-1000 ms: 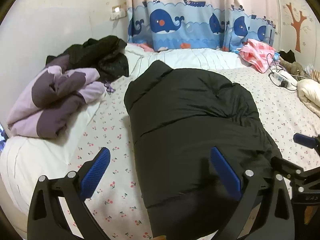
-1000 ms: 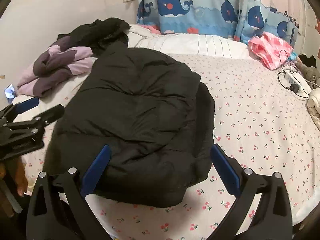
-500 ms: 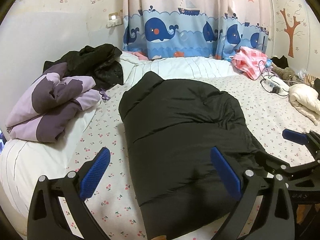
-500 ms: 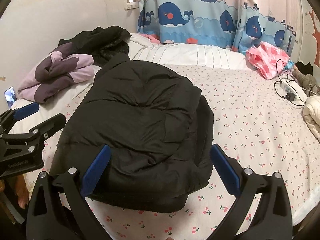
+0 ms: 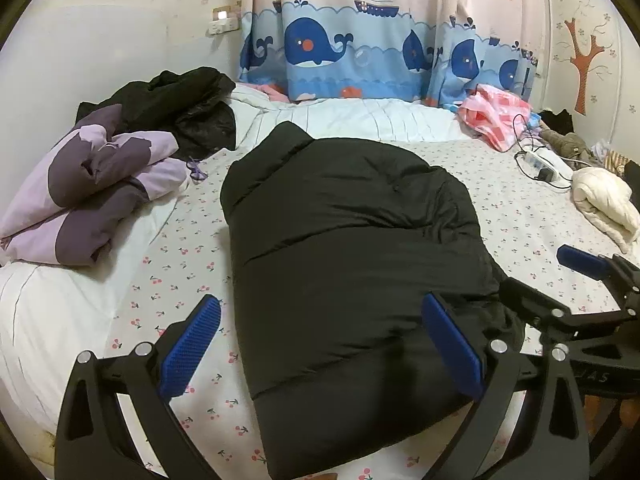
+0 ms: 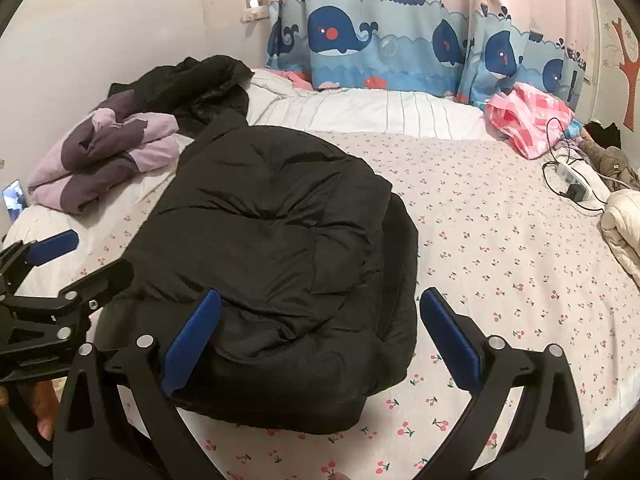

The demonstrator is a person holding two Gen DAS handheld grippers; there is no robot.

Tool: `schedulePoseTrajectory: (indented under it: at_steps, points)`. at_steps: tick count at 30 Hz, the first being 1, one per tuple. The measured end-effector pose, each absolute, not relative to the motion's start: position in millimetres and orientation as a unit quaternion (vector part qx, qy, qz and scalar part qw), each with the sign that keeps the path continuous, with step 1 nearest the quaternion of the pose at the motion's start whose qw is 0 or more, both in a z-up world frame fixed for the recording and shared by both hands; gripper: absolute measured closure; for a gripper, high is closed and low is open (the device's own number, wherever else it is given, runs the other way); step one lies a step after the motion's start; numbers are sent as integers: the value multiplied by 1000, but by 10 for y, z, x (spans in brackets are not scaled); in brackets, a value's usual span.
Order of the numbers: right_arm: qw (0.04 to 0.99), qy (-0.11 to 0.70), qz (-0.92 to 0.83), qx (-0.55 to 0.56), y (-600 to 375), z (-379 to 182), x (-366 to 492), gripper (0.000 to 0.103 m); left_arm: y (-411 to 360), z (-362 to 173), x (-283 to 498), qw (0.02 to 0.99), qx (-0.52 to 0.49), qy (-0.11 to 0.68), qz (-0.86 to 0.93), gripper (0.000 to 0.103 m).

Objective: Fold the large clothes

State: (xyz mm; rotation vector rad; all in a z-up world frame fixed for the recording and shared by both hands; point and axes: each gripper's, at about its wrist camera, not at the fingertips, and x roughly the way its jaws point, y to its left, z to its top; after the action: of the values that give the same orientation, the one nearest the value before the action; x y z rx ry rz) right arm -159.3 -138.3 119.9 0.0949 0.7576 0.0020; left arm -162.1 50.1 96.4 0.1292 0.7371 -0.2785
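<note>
A: Lying folded on the cherry-print white bed sheet (image 5: 192, 248), a puffy black quilted down jacket (image 5: 344, 248), collar end toward the whale-patterned blue curtain (image 5: 360, 56), hem end nearest the cameras.

B: Same from the right wrist view: sleeves tucked in, bulky, one thick layer doubled along the right side. Not gripped by anything.

A: Left gripper (image 5: 320, 348) spread wide, blue ribbed pads apart, nothing between them. Hovering above the near hem; left finger over bare sheet, right finger over the black fabric.

B: Right gripper (image 6: 320, 340) likewise wide open, empty. Left pad over the near right corner of the jacket, right pad over the sheet just beside it.

A: Visible in each other's views too, both with fingers parted, flanking the near end of the jacket.

B: Elsewhere on the bed: a folded lilac-and-purple padded garment (image 5: 92, 192) at far left, touching a crumpled black garment (image 5: 180, 104) behind it.

A: Far right, well apart from the jacket: a pink checked cloth (image 5: 496, 116), a white power strip with black cable (image 5: 544, 162), a rolled cream padded garment (image 5: 604, 200).
</note>
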Motion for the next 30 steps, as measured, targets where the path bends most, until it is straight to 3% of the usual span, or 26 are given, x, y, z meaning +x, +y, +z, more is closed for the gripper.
schedulePoseTrajectory:
  at_steps: [30]
  points:
    - [929,368,-12,39,-1251,1228,-1519,7,633,1001,-1556,927,40,360,-96,7]
